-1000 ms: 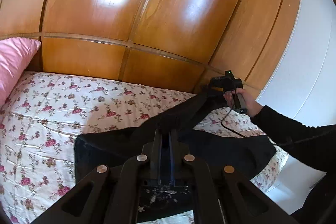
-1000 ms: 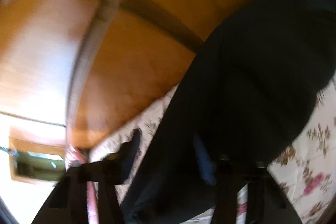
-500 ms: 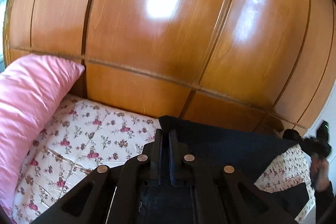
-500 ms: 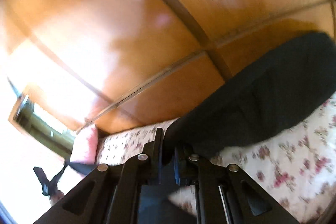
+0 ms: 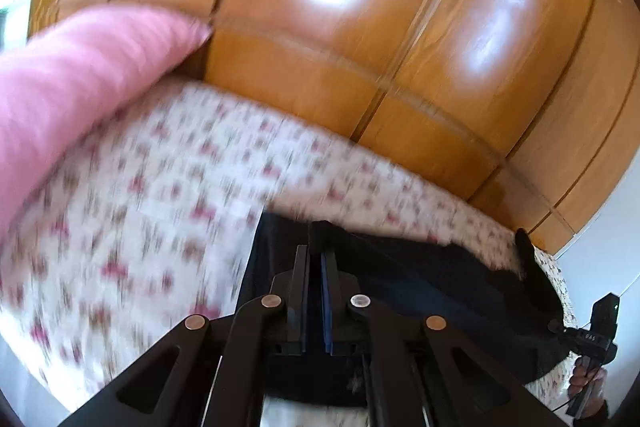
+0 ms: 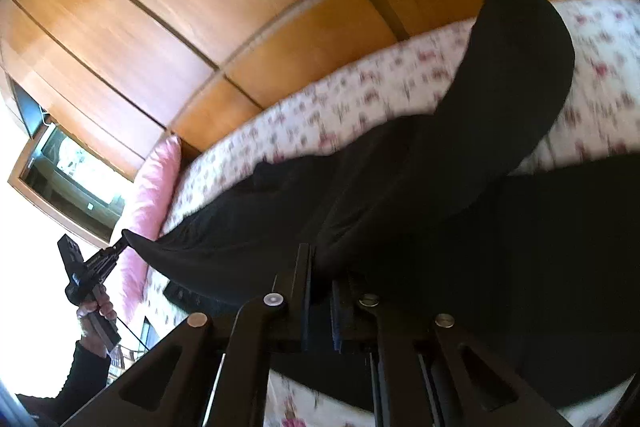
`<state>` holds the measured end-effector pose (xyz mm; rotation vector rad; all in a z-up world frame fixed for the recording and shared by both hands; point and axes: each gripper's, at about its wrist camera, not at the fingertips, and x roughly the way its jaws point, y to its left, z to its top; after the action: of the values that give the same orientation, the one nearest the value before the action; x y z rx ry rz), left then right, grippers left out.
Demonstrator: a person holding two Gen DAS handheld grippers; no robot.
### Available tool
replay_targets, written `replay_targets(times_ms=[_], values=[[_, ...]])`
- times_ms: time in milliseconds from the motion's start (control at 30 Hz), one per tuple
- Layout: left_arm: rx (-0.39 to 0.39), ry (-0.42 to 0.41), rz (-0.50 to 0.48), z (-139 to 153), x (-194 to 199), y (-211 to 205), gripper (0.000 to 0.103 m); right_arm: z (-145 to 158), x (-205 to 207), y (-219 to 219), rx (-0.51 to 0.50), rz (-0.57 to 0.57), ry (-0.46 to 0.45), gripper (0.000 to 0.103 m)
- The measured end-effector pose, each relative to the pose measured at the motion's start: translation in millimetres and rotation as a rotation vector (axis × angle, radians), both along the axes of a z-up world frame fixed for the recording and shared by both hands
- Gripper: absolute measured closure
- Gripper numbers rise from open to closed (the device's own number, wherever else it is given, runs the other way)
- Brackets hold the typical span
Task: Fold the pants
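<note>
Both tools grip the black pants (image 5: 420, 291) spread on the floral bed (image 5: 160, 207), my left tool (image 5: 315, 259) clamped on one edge, my right tool (image 6: 320, 267) on another, so I should keep the cloth taut and level while laying it flat.

one pants (image 6: 460, 219); one pink pillow (image 5: 80, 83); two claws (image 5: 315, 251); one bed (image 5: 160, 187)

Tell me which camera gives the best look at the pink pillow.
The left wrist view. There the pink pillow fills the upper left, lying on the floral bedspread against the wooden wardrobe, though blurred by motion. The right wrist view shows only a narrow strip of it at the bed's far end, beyond the black pants.
</note>
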<state>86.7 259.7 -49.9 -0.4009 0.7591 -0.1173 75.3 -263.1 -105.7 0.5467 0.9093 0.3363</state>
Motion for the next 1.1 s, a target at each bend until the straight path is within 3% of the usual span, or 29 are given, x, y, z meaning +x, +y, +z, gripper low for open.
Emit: replay_targets(times_ms=[133, 200, 367, 433, 567, 667, 733, 767, 900, 1100], values=[[-0.026, 0.108, 0.049, -47, -15, 7, 0.098, -23, -16, 10, -0.049, 0.017, 0.045, 0.096], [-0.086, 0.155, 0.086, -66, -21, 15, 0.098, -30, -23, 11, -0.071, 0.022, 0.063, 0.096], [-0.250, 0.210, 0.131, -81, -44, 31, 0.094, -44, -25, 11, -0.117, 0.019, 0.086, 0.096], [-0.315, 0.222, 0.144, -83, -52, 38, 0.085, -46, -26, 12, -0.129, 0.020, 0.086, 0.096], [-0.512, 0.191, 0.172, -83, -71, 53, 0.078, -50, -28, 9, -0.116, 0.013, 0.085, 0.096], [-0.569, 0.162, 0.160, -79, -73, 52, 0.077, -48, -30, 7, -0.107, 0.011, 0.085, 0.096], [-0.554, 0.169, 0.146, -75, -67, 45, 0.076, -48, -32, 5, -0.100, 0.009, 0.085, 0.096], [-0.496, 0.191, 0.147, -74, -62, 38, 0.076, -48, -32, 5, -0.098, 0.008, 0.084, 0.095], [-0.381, 0.215, 0.135, -72, -42, 20, 0.091, -47, -35, 3, -0.093, 0.002, 0.082, 0.095], [-0.317, 0.148, 0.153, -53, -31, 17, 0.096, -29, -43, 6, -0.107, -0.009, 0.040, 0.096]])
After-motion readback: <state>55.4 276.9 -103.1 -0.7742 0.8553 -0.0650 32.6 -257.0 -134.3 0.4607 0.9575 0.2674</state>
